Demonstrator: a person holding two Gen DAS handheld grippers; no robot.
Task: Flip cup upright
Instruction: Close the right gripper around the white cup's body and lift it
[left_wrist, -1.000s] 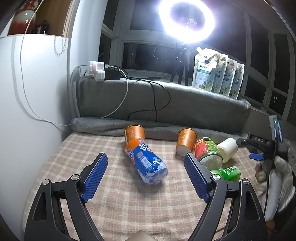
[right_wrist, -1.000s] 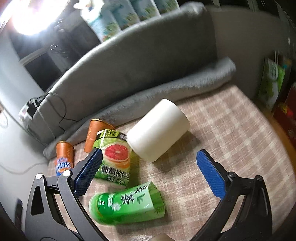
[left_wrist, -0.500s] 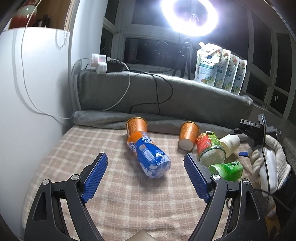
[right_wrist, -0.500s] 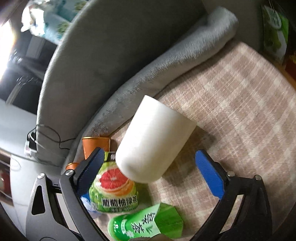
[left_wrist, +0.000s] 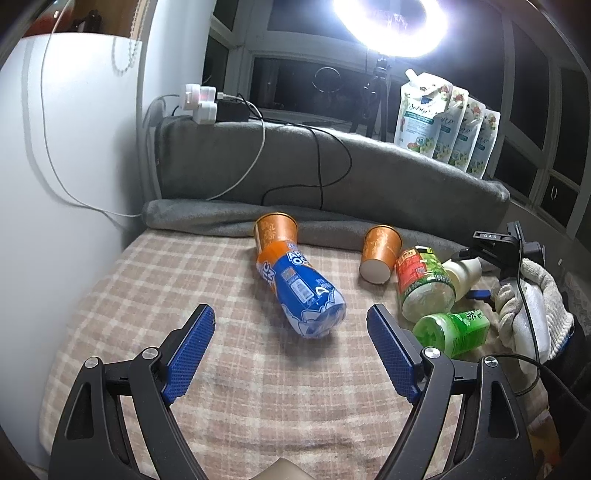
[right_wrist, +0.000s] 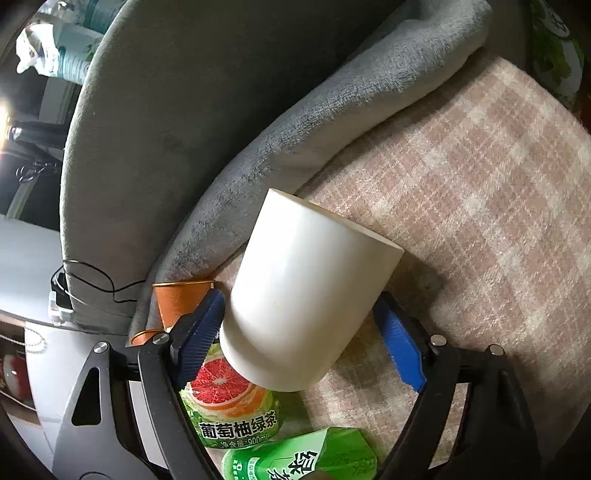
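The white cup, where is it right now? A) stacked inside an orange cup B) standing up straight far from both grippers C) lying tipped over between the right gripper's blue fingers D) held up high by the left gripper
C: the white cup lies tipped on the checked blanket between the blue fingers of the right gripper, which is open around it.

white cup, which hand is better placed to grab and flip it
Right. The right hand-held gripper is open with the tipped white cup between its fingers; the left hand-held gripper hovers open, far from it.
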